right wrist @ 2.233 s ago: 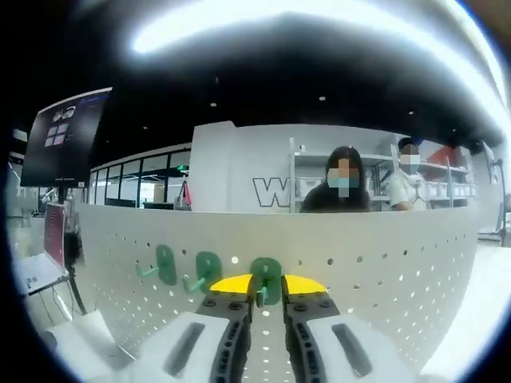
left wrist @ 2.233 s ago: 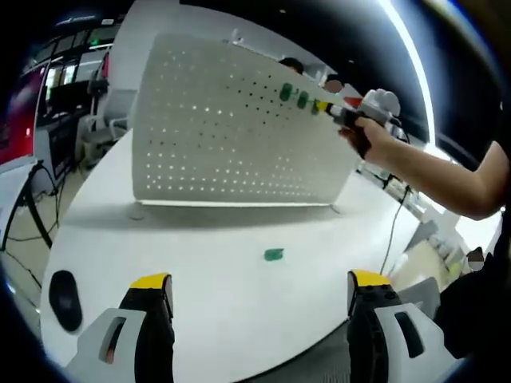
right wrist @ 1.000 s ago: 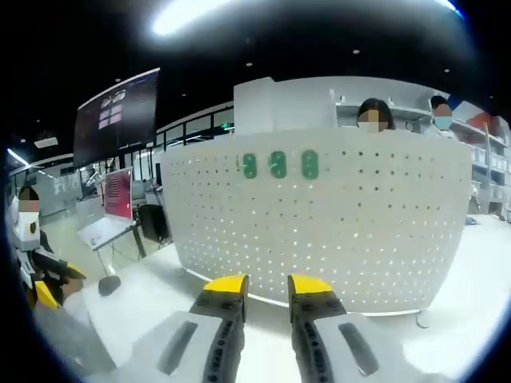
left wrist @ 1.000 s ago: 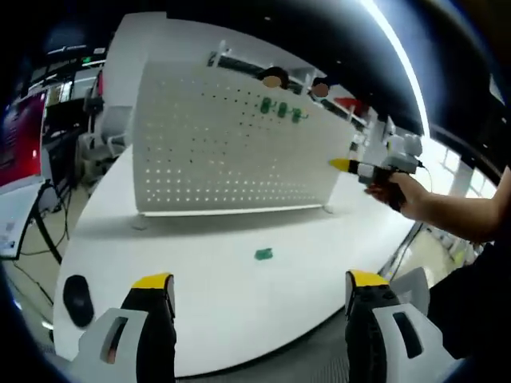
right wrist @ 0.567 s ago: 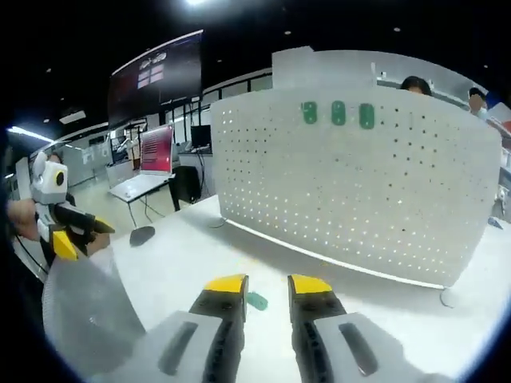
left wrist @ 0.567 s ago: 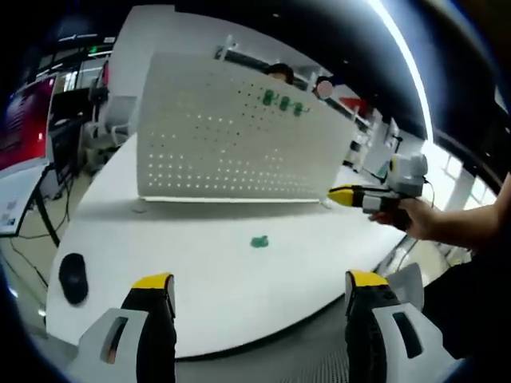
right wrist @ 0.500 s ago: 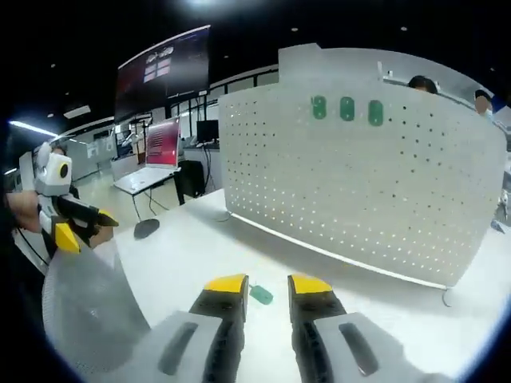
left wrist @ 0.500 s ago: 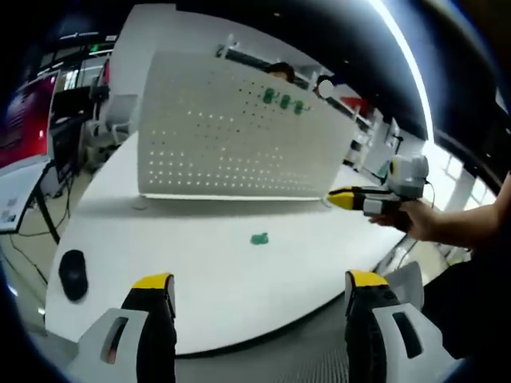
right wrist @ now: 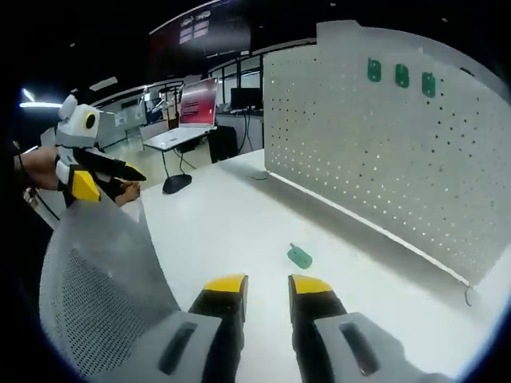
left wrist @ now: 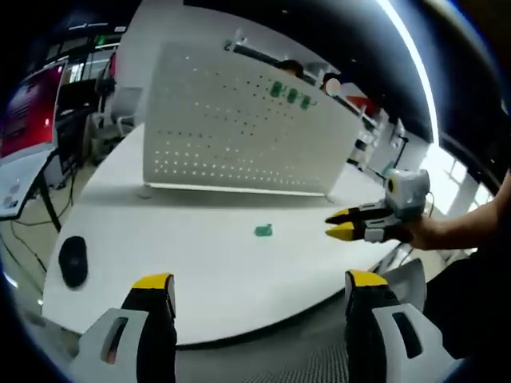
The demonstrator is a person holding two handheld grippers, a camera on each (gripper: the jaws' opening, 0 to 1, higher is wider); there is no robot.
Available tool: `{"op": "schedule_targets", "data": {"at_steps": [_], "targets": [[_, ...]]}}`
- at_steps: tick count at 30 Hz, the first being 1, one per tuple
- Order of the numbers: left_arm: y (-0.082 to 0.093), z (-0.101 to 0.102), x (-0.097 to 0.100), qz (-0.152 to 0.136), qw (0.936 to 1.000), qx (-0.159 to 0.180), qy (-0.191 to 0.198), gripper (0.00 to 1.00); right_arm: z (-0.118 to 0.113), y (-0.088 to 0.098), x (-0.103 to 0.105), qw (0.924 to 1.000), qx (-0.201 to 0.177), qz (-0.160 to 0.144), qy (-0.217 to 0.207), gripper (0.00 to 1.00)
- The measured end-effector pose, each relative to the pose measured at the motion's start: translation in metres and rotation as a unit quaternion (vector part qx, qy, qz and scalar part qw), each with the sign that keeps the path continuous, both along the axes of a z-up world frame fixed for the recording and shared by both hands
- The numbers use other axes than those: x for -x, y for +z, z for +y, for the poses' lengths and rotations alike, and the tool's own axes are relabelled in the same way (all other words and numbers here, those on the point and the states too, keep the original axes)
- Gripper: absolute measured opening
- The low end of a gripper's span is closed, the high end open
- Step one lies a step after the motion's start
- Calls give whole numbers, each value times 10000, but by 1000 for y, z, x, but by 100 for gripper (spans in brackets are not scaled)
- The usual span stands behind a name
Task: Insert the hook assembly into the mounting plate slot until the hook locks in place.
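Rising from the bottom of the left gripper view, the left gripper [left wrist: 259, 291] shows its two yellow-tipped jaws spread wide apart, with nothing between them. Beyond them lies a white table [left wrist: 200, 255]. A white perforated mounting plate [left wrist: 239, 132] stands upright across the upper middle of the frame. Three green hooks [left wrist: 291, 95] hang in a row near the plate's top edge, toward the upper right. One loose green hook [left wrist: 264, 231] lies flat on the table at centre frame, well apart from the plate's base. At centre right, the right gripper [left wrist: 342, 224] comes in, held by a hand [left wrist: 423, 233]; its yellow tips sit slightly parted, to the right of the loose hook and apart from it. A dark mouse [left wrist: 72, 262] rests at the left edge of the table.

In the right gripper view, the right gripper [right wrist: 267, 286] has its jaws at the bottom centre, a narrow gap between the yellow tips, gripping nothing. The loose green hook [right wrist: 299, 257] lies on the table [right wrist: 231, 223] just above the tips, not touching them. The mounting plate [right wrist: 383, 136] fills the upper right, carrying the three green hooks [right wrist: 402, 76] near its top. A grey mesh chair back [right wrist: 96, 295] occupies the lower left. At the left edge, the left gripper [right wrist: 134, 182] shows in a hand [right wrist: 36, 166], its jaws parted.
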State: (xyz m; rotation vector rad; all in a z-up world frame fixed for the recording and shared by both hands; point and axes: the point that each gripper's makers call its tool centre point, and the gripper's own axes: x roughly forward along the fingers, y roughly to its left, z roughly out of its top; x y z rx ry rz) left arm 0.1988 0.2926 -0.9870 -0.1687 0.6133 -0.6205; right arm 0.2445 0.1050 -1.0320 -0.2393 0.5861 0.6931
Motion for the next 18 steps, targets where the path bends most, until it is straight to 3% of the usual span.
{"op": "schedule_targets", "data": {"at_steps": [6, 13, 18], "targets": [[-9, 0, 3, 143, 9998, -98, -23, 89, 0, -19, -15, 9988, 403, 168, 243, 18], [-10, 0, -6, 166, 9998, -147, -12, 88, 4, -35, -47, 9970, 611, 287, 366, 18], [-12, 5, -11, 179, 9996, -180, 94, 88, 16, -44, -67, 9926, 858, 496, 697, 18]]}}
